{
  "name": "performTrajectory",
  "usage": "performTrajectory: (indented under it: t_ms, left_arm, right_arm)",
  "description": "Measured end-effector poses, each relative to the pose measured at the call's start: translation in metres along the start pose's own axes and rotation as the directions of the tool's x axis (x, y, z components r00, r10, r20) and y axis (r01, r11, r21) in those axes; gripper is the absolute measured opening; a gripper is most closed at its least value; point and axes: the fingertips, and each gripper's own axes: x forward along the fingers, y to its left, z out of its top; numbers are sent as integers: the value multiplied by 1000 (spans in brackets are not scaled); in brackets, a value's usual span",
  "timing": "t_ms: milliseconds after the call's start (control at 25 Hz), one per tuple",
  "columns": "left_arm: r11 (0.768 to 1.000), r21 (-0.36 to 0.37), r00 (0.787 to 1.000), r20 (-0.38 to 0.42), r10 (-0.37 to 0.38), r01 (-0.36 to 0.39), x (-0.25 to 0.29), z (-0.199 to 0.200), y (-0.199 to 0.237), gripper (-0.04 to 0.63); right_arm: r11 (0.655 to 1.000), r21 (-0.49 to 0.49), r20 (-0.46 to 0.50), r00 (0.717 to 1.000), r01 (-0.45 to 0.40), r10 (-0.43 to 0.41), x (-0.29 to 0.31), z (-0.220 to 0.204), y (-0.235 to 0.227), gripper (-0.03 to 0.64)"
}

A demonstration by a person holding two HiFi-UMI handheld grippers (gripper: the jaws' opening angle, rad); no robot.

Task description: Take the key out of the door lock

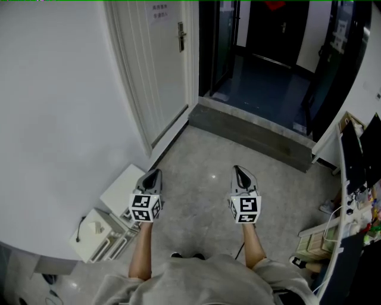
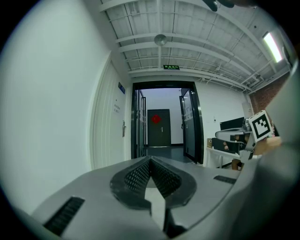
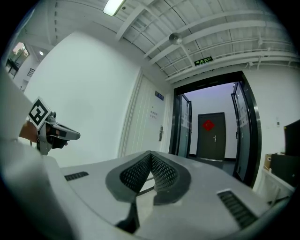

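Beyond the closed, empty left gripper [image 1: 156,173] and right gripper [image 1: 238,170], only their views show an exit sign [image 2: 171,67]. Grey floor [image 1: 202,161] lies below.

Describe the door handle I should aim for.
Follow the white wall on the left to the closed white door beside the open dark doorway. Its handle plate is the dark metal strip on the door's right edge, below a paper notice; the other handle sits on the far dark door with the red ornament.
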Motion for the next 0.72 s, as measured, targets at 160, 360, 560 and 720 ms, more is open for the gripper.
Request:
performTrajectory:
  t_ms: [160, 360, 560, 720]
  left_arm:
    - [1000, -10, 1000, -7, 6, -6, 7, -6, -5, 17]
    - [1000, -13, 1000, -17, 0, 0, 28, -15, -5, 17]
    - [1000, -14, 999, -32, -16, 16, 56, -23, -3, 17]
    - [999, -20, 999, -42, -27, 26, 85, -31, 11, 17]
  right_arm:
    - [1000, -2, -4, 1000, -25, 25, 7, -7, -1, 23]
    - [1000, 2, -13, 1000, -23, 23, 23, -16, -11, 23]
    - [1000, 7, -22, 1000, -21, 21, 45, -27, -20, 23]
    - [1000, 11, -32, 999, -15, 16, 75, -39, -23, 21]
